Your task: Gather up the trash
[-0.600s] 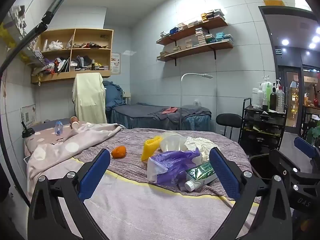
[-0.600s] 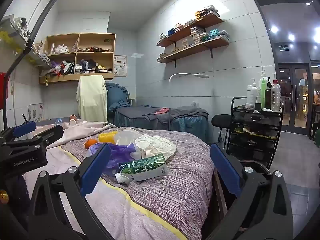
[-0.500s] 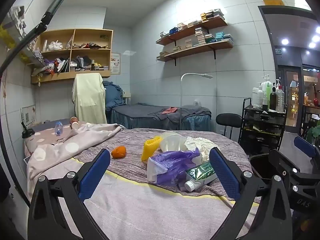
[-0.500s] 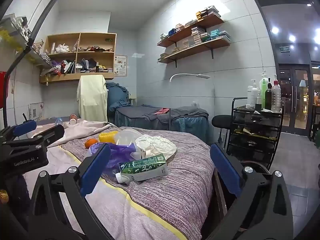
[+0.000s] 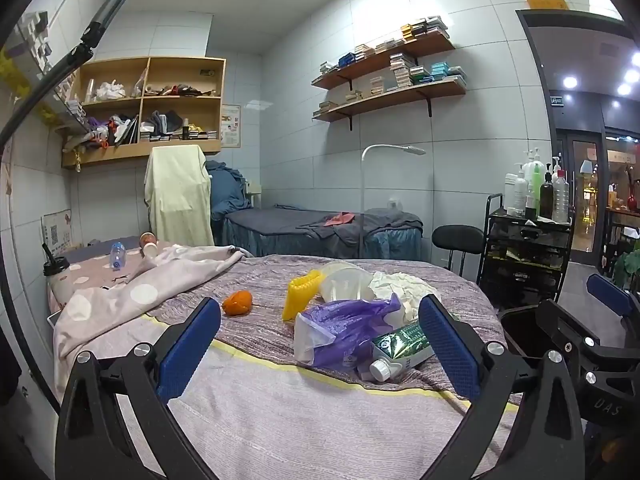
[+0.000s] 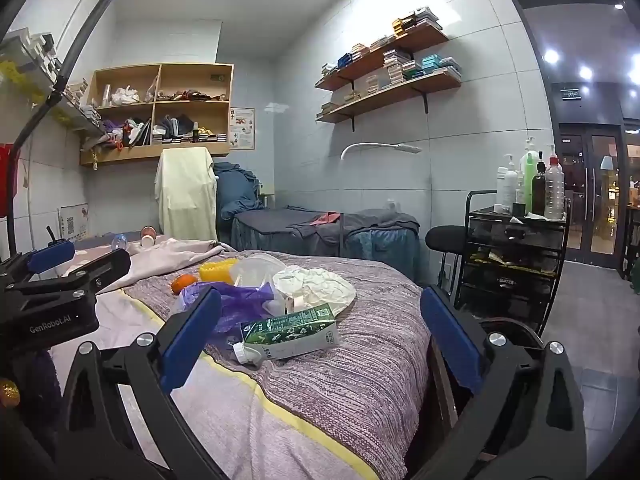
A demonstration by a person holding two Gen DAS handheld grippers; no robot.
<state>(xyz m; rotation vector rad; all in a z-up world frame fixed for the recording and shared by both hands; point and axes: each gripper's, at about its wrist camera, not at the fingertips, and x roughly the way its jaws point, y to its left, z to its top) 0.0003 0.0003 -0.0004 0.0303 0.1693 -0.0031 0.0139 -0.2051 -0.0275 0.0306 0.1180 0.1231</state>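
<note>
The left gripper [image 5: 318,344] stands with its jaws spread wide and nothing between the blue pads; it hangs just short of the bed [image 5: 256,412], over the pale near part of the cover. The right gripper [image 6: 320,336] is likewise spread wide and holds nothing, and sits beside the left one, nearer the bed's right edge.

Closest to both is the green-and-white drink carton [image 5: 402,350], lying on its side with its white cap toward the grippers. In the left wrist view it lies just inside the right pad; in the right wrist view the carton [image 6: 290,332] sits between the two pads, nearer the left one, apart from both. Touching the carton from behind is a crumpled purple plastic bag [image 5: 340,330], and past that a crumpled white paper wad [image 6: 316,286] and a clear plastic container [image 5: 344,284]. A yellow ridged plastic piece [image 5: 300,294] leans against the container, and a small orange object [image 5: 237,303] lies apart to the left, near the left pad's tip.

A dark bin [image 5: 520,332] stands off the bed's right side. Farther back lies a polka-dot blanket [image 5: 132,296].
</note>
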